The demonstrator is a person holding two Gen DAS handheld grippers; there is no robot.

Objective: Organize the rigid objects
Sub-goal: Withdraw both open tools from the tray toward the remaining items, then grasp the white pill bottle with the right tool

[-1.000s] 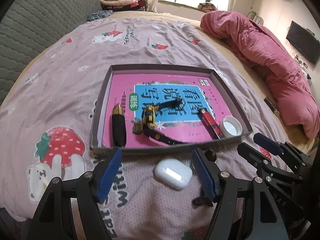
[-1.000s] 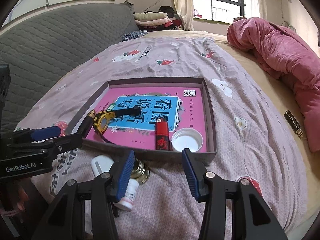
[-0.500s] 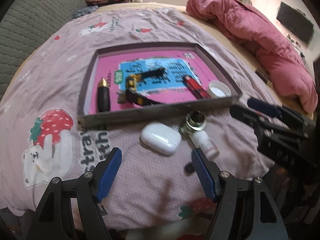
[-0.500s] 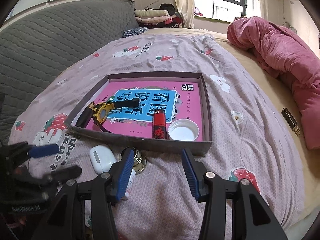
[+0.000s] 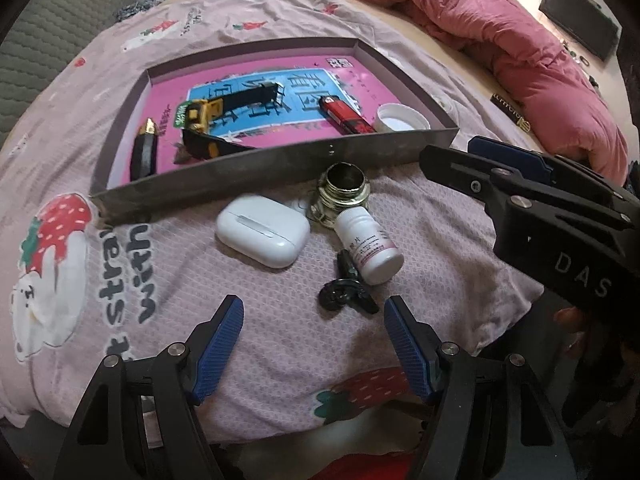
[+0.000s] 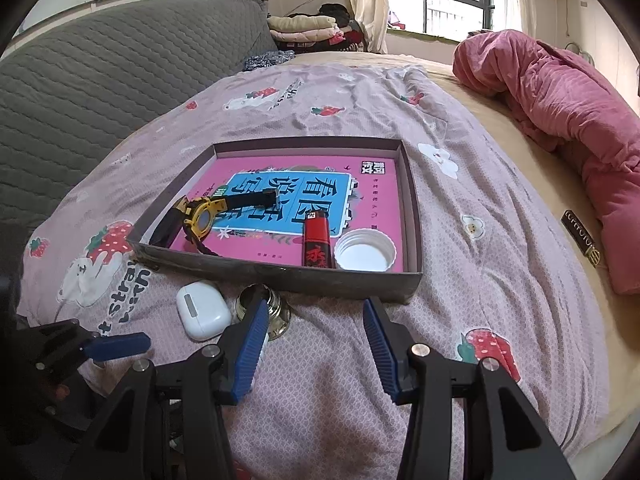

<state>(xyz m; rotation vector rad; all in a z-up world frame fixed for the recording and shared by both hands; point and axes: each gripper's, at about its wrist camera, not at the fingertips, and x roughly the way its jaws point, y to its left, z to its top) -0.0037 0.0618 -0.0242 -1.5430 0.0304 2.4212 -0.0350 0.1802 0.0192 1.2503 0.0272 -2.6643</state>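
Observation:
A shallow box with a pink bottom lies on the bed. It holds a yellow watch, a red lighter, a white cap and a black tube. In front of the box lie a white earbud case, a brass ring, a white pill bottle and a small black clip. My left gripper is open, just short of the clip. My right gripper is open beside the brass ring.
A pink quilt is heaped at the right. A grey padded headboard runs along the left. A black label lies on the sheet to the right. Folded clothes are at the back.
Both grippers have pulled back from the box towards the bed's near edge. The left view now shows the pill bottle and black clip in front of its fingers.

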